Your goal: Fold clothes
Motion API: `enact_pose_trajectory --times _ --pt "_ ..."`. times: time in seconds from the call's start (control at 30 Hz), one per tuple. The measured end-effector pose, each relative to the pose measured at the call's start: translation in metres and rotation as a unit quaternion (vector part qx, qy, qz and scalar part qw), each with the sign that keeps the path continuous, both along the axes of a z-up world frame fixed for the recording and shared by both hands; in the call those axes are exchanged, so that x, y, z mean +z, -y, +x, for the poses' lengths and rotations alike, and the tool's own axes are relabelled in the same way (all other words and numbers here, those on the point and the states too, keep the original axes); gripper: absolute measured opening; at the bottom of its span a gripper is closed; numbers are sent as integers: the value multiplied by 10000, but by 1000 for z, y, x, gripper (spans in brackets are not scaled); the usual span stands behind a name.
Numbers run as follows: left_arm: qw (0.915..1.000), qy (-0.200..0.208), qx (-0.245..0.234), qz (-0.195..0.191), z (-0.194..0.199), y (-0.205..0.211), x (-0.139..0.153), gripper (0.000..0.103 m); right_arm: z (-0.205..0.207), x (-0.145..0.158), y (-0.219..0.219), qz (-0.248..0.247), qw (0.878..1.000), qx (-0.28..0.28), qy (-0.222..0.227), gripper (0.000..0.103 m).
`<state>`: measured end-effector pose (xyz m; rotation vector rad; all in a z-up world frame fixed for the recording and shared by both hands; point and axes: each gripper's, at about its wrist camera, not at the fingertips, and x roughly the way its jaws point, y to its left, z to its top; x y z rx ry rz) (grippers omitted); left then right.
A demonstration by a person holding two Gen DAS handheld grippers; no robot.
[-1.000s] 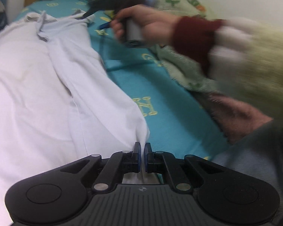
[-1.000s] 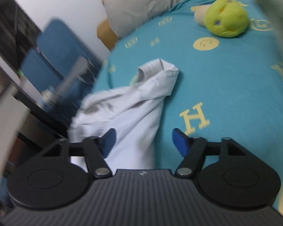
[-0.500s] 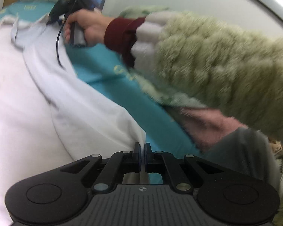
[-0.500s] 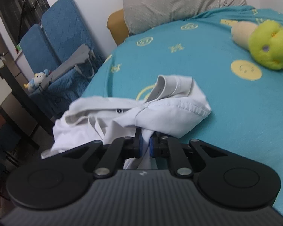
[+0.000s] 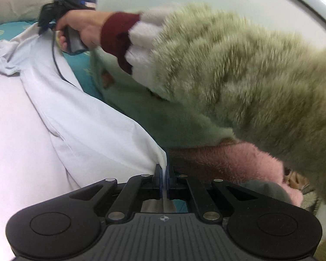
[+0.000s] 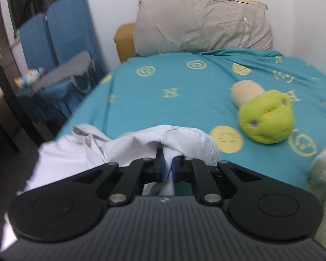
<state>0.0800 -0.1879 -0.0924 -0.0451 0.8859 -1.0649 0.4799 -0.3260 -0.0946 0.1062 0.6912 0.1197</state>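
A white shirt [image 5: 80, 117] lies stretched along the teal bed sheet [image 5: 2, 34]. My left gripper [image 5: 164, 175] is shut on the shirt's near corner, which rises in a point to the pads. In the left wrist view the right gripper [image 5: 41, 29], held by a hand with a fuzzy green sleeve [image 5: 239, 69], pinches the shirt's far end. In the right wrist view my right gripper [image 6: 167, 163] is shut on a bunched fold of the white shirt [image 6: 184, 139], lifted off the teal bed sheet [image 6: 173, 108].
A grey pillow [image 6: 202, 21] lies at the head of the bed. A green and beige plush toy [image 6: 263, 115] sits right of the shirt. Blue folding chairs [image 6: 60, 39] and a dark table stand left of the bed. A white wall runs behind.
My right gripper went from open to shut on the shirt's far end and lifted it. My left gripper stayed shut on the near corner while its view swung toward the sleeve.
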Motion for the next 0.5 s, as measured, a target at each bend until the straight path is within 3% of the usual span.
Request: enact_pose_trajectory --times 0.13,0.2,0.27,0.3,0.33,0.37,0.4,0.43,0.5 --pt "9991 -320 119 260 17 17 -44 3 2 -38 16 15 10000 -27 -82 10" --pt "9987 -350 186 331 23 14 -50 5 0 -52 19 147 9999 -7 -8 12" --pt "9983 -372 259 371 30 10 -53 14 -2 -60 21 364 9993 -8 38 13" --pt "9982 -339 321 383 31 7 -52 26 -2 -64 23 473 9989 -9 62 15" --pt "9981 -254 413 385 31 5 -48 45 -3 -64 24 600 9982 -17 46 32" --pt "9978 -169 505 387 31 2 -44 53 -8 -58 23 606 9981 -28 100 66" --pt "9975 -84 593 364 31 -1 -39 61 -14 -52 20 587 9981 -39 170 83" --pt "9973 -1 667 316 30 -5 -33 66 -21 -45 18 567 9981 -50 241 96" --pt "9961 188 812 301 27 -17 -19 77 -34 -32 14 527 9979 -73 382 97"
